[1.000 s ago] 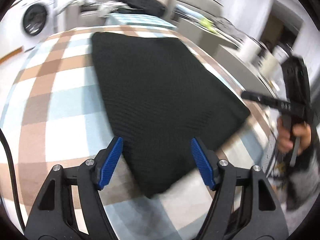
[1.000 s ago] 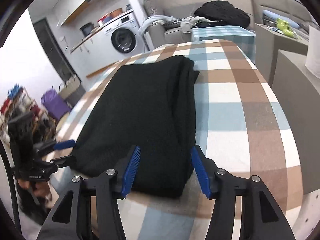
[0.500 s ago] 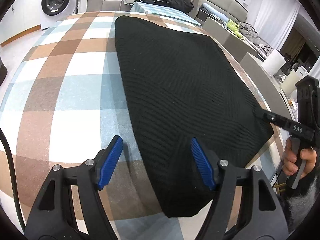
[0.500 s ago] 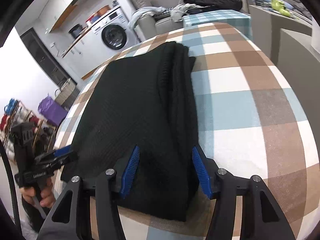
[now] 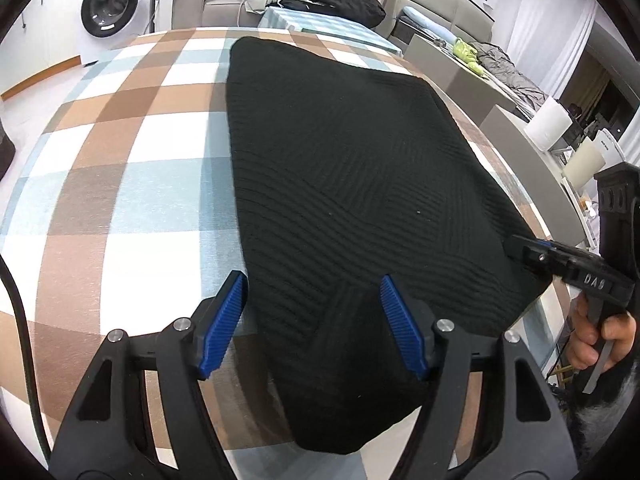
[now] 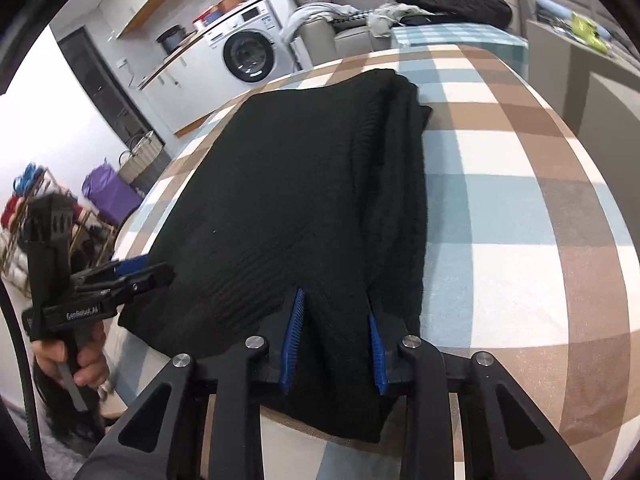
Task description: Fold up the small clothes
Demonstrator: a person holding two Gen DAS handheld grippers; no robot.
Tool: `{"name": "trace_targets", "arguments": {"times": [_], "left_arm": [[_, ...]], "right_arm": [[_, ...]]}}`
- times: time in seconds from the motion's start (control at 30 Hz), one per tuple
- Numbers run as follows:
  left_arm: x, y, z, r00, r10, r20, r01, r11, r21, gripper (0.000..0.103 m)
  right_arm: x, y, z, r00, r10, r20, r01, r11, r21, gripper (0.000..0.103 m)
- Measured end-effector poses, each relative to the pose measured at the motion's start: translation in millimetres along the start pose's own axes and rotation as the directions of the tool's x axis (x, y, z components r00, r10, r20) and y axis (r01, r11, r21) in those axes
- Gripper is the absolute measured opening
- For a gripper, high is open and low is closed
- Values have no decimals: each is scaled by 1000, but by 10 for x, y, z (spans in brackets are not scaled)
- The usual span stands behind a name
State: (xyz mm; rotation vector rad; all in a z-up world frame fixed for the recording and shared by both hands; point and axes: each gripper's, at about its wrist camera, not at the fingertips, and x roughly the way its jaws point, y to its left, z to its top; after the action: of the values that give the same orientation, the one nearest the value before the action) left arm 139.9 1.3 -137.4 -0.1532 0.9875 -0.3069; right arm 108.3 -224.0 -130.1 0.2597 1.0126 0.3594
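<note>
sweater (image 5: 352, 184): flat on checked table (image 5: 120, 184), long axis running away from near edge | right gripper (image 6: 334, 340): closing, pinching near-right corner fold | left gripper (image 5: 316, 320): wide, straddling near-left corner, gripping nothing

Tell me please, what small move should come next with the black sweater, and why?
Probably close the left gripper on the near edge of the black sweater. Its jaws stand open around that edge, while the right gripper is closing, its pads already pinching a ridge of fabric. Then both near corners can lift together.
</note>
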Motion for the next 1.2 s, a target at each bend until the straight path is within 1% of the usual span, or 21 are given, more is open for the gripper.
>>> {"name": "trace_targets", "arguments": {"times": [0.07, 0.17, 0.33, 0.4, 0.5, 0.53, 0.57, 0.6, 0.63, 0.73, 0.87, 1.07, 1.2], "left_arm": [[-47, 23, -3, 1000, -3, 9, 3, 1000, 3, 67], [-60, 49, -17, 1000, -9, 3, 9, 1000, 5, 66], [-6, 63, -45, 1000, -9, -20, 9, 1000, 1, 66], [7, 58, -53, 1000, -14, -20, 14, 1000, -1, 64], [22, 40, -46, 1000, -15, -13, 15, 1000, 8, 49], [27, 37, -44, 1000, -9, -11, 9, 1000, 10, 38], [37, 40, -39, 1000, -3, -9, 3, 1000, 13, 34], [39, 45, -31, 1000, -10, -7, 11, 1000, 14, 32], [40, 49, -22, 1000, -14, -5, 14, 1000, 12, 27], [56, 71, 11, 1000, -18, 0, 18, 1000, 8, 26], [96, 113, 91, 1000, -17, 8, 17, 1000, -4, 26], [239, 213, 362, 1000, 17, 26, -17, 1000, -6, 26], [329, 286, 547, 998, 40, 40, -39, 999, -13, 26]], "right_arm": [[-83, -25, 10, 1000, -8, 20, 8, 1000, 8, 36], [-185, -63, 25, 999, -11, 50, 11, 1000, 12, 44], [-94, -133, 32, 999, -13, 35, 12, 999, 40, 44], [-34, -130, 31, 1000, -9, 24, 8, 999, 41, 44], [17, -125, 40, 1000, -11, 26, 10, 999, 35, 44], [25, -126, 43, 999, -11, 31, 10, 999, 36, 44], [35, -127, 46, 999, -6, 35, 4, 999, 36, 43], [47, -122, 49, 999, 2, 37, -3, 999, 33, 39], [75, -112, 49, 999, 25, 28, -26, 999, 31, 27], [127, -67, 62, 999, 6, 34, -7, 1000, 18, 25], [199, -77, 151, 999, 12, 30, -13, 1000, 24, 25], [363, -11, 375, 999, -16, 39, 15, 999, 33, 25], [493, 67, 548, 997, -54, 49, 52, 998, 24, 25]]}}
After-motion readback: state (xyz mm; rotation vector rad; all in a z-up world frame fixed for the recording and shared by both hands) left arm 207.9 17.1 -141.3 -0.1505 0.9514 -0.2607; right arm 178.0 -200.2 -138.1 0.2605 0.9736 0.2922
